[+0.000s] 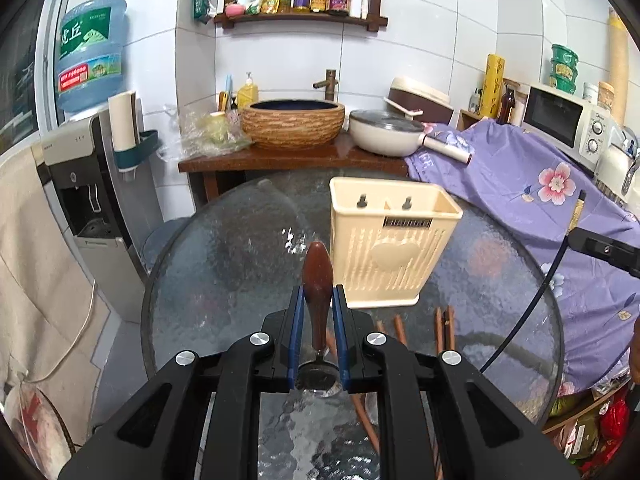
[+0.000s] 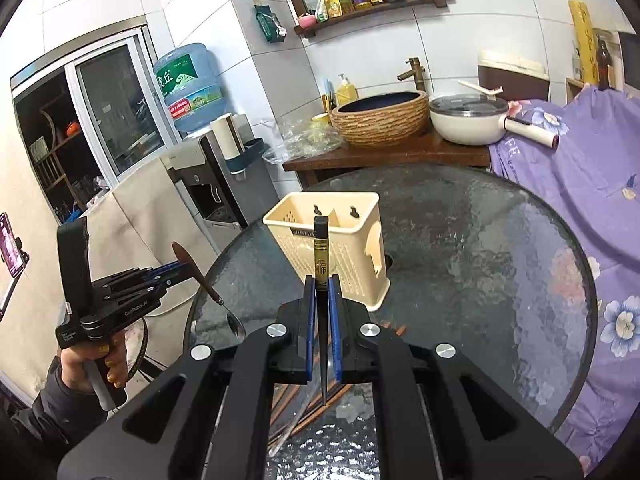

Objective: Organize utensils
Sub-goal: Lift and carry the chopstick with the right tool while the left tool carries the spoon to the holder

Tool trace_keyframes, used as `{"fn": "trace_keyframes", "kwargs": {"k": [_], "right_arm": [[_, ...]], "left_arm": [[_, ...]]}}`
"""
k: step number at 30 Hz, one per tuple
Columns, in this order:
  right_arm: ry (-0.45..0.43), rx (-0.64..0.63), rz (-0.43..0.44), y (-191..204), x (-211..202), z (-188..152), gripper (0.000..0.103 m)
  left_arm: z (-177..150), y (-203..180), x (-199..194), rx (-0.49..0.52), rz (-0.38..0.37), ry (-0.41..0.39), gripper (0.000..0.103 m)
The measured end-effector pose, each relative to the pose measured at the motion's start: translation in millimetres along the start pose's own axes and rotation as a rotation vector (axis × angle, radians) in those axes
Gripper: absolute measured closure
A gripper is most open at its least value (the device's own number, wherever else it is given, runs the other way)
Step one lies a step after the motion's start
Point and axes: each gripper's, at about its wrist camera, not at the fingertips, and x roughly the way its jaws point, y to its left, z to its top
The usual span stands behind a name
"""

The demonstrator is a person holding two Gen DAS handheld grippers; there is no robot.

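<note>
Holding a spoon [image 1: 317, 280] by its brown wooden handle, your left gripper [image 1: 317, 312] has its blue jaws clamped on the handle, bowl end hanging down over the round glass surface [image 1: 224, 256]. Your right gripper [image 2: 322, 304] has its jaws clamped on a dark chopstick [image 2: 321, 248], gold-banded end pointing up toward the cream utensil holder [image 2: 340, 248]. That holder stands upright on the surface, just beyond both grippers; its two compartments look unfilled as far as the views reach. More brown chopsticks [image 1: 444, 326] lie flat on the glass at the holder's near base, partly hidden under your grippers. Behind the surface, a wooden counter carries a woven-look basin [image 1: 293, 122] and a white lidded pan [image 1: 386, 130]. A purple floral cloth [image 1: 532, 184] drapes the right side.
</note>
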Motion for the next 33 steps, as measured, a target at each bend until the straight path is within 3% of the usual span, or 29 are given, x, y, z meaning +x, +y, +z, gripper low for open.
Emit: {"fn": "trace_keyframes", "kwargs": {"k": [11, 16, 21, 28, 33], "right_arm": [[-0.052, -0.023, -0.013, 22.7, -9.8, 75.0, 0.096], [-0.162, -0.042, -0.024, 38.1, -25.5, 118.9, 0.096], [-0.245, -0.058, -0.089, 46.7, -18.8, 146.9, 0.096], [-0.266, -0.066, -0.171, 37.9, 20.4, 149.5, 0.096], [-0.213, -0.031, -0.185, 18.3, 56.7, 135.2, 0.096]], "left_arm": [[75.6, -11.2, -10.7, -0.025, -0.051, -0.067, 0.089], [120.6, -12.4, -20.4, -0.069, -0.069, -0.143, 0.089], [144.9, -21.5, -6.9, -0.093, -0.071, -0.177, 0.089], [148.7, -26.5, 35.8, -0.107, -0.061, -0.163, 0.089], [136.7, -22.9, 70.5, -0.110, -0.055, -0.117, 0.089]]}}
